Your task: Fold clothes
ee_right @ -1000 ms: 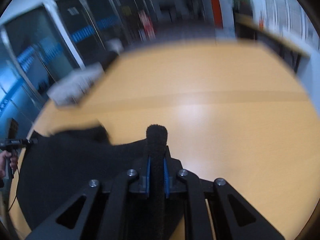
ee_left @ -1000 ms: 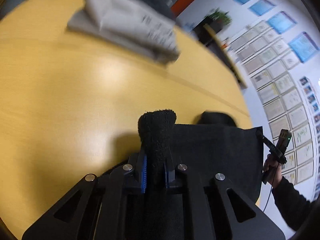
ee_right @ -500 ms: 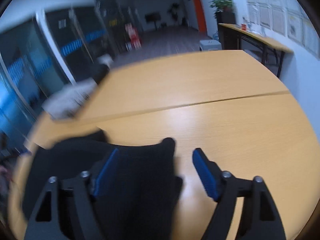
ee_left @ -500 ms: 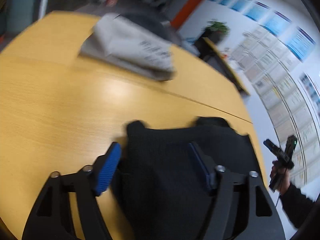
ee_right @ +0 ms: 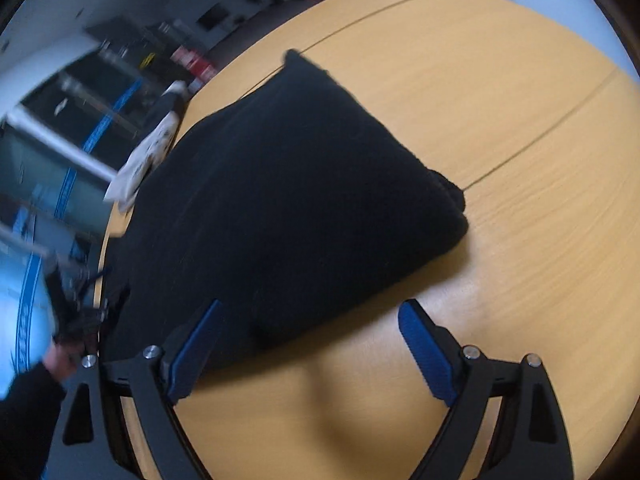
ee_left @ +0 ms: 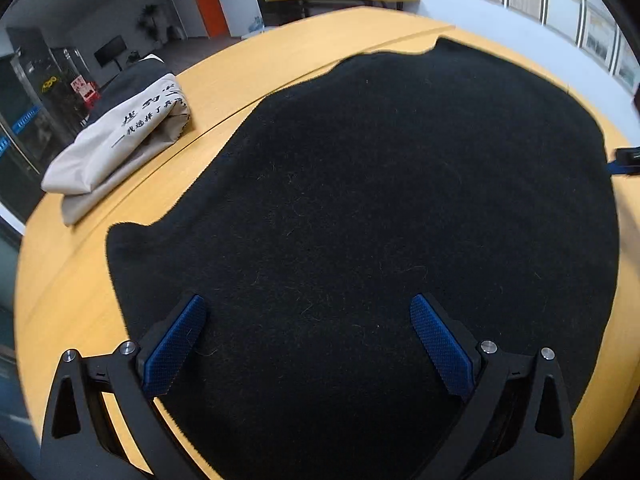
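- Left hand-held gripper: jaws opening, wide, nothing gripped, hovering over the black garment.
- Right hand-held gripper: jaws opening, empty, at the garment's near edge.
- Garment lies folded on the yellow desk; folded beige garment beside it.
- Risk: a pad catching the fuzzy cloth could drag the fold open.

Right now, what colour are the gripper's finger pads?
Blue with a fine knurled texture, clearest on the left gripper's pads in the left wrist view.

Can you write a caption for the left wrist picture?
Open left tongs hover over a black cloth on the yellow table.
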`<state>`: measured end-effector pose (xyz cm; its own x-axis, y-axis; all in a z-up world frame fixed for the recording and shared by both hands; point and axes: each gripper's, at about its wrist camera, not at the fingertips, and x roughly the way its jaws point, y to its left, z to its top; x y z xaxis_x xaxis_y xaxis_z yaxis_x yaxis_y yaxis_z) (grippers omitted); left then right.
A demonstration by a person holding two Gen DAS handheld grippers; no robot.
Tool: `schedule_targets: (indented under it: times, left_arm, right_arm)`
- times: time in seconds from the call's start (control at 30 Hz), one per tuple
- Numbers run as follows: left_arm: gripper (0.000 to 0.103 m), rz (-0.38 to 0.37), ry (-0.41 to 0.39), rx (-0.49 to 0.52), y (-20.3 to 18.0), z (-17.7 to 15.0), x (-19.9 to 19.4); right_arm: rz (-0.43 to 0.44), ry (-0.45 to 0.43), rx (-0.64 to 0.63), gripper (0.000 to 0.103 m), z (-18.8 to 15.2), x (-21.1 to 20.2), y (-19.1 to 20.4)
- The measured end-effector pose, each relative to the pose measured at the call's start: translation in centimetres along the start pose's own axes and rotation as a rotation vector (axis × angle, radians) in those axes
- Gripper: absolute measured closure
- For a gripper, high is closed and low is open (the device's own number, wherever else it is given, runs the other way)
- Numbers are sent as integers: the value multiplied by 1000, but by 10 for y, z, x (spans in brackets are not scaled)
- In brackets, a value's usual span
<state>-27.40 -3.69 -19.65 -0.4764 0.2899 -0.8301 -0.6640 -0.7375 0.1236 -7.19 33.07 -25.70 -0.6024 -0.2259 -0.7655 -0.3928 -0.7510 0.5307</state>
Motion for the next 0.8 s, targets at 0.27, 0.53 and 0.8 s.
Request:
schedule_targets:
  times: [0.27,0.53,0.8]
  left_arm:
    - [0,-36,-64,12,1,-9,7]
    - [0,-95,-93,-11,-40,4,12]
    - [0,-307,-162,117,-125,47,22]
  right_arm:
    - [34,-159,192,18,17,12,-27]
    - [78,-253,95,77,51,-10,-21]
    - [-161,-338,-295,77,100,-110,6]
